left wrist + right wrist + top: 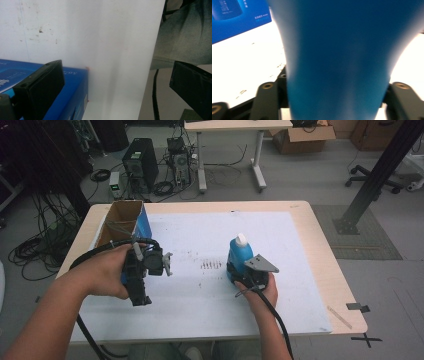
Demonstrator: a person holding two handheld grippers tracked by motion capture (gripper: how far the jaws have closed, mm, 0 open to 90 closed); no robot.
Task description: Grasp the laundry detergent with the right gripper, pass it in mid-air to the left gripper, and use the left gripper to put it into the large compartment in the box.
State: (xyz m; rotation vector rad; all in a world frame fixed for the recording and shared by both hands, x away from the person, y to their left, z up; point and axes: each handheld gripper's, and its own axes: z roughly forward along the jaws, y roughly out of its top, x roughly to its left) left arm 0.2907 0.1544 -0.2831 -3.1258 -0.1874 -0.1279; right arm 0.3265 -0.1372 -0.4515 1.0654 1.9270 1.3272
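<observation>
Bottle (240, 256), blue with a white cap, stands upright right of centre on the white mat (200, 235); no label readable. Right gripper (240, 272) clamps its base; left gripper (112, 82) gapes wide beside the box (131, 227), holding nothing; box print too blurred to read.

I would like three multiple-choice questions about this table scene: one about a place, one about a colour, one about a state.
1. Where does the open cardboard box stand?
A. the table's far left part
B. its near right corner
C. the floor

2. What colour is the bottle?
A. red
B. blue with a white cap
C. green

3. How is the right tool?
A. open over the box
B. lying on the table, let go
C. shut on the bottle

Answers:
1 A, the high view shows it at the far left.
2 B, the body is blue and the cap white.
3 C, its jaws press both sides of the bottle.
</observation>
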